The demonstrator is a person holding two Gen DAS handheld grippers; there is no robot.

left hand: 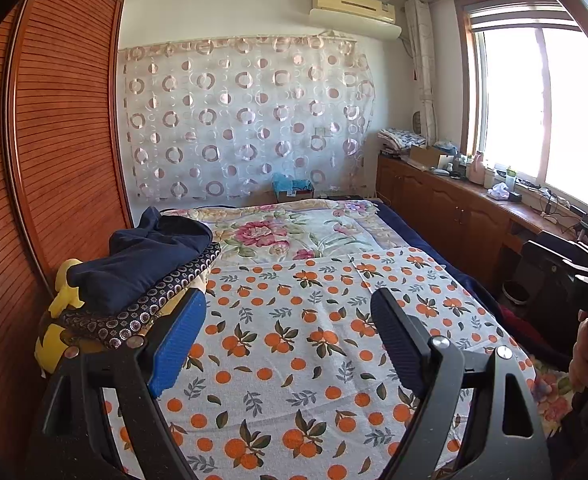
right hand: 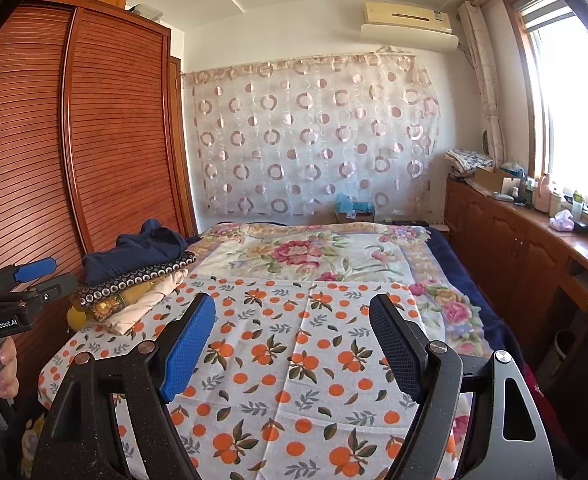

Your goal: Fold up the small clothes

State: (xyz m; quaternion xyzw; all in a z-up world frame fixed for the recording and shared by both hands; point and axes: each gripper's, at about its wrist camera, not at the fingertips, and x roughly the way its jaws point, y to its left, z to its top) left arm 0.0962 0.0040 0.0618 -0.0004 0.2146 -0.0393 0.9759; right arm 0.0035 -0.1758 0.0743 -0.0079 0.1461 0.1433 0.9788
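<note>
**Both grippers empty above the bed; clothes pile at 10 o'clock**

Left gripper: fingers spread wide, nothing between them. It hangs above the orange-print cloth that covers the near part of the bed. Right gripper: likewise spread, empty, above the same cloth.

Task items: a pile of clothes sits at the left edge of the bed, against the slatted wardrobe. On top lies a dark navy garment, loosely bunched at its far end. Under it are a dark piece with ring print and something yellow; the right wrist view also shows a pale cream layer at the bottom. Whether the lower pieces are neatly folded cannot be told from here.

Key relation: in the left view the pile lies at about 10 o'clock from the left gripper, just beside its blue finger pad. In the right view it also lies at 10 o'clock, but well apart. The left gripper is judged the nearer. The pile's long axis runs roughly from 8 to 2 o'clock, along the wardrobe side.

Stage: ambiguous. The scene fits a stack waiting to be folded on the open cloth, and equally a stack of finished pieces set aside. No garment lies spread on the cloth.

Room: a floral blanket covers the far part of the bed. A ring-pattern curtain hangs on the far wall. At 3 o'clock, a bright window stands above a cluttered wooden cabinet surface.
</note>
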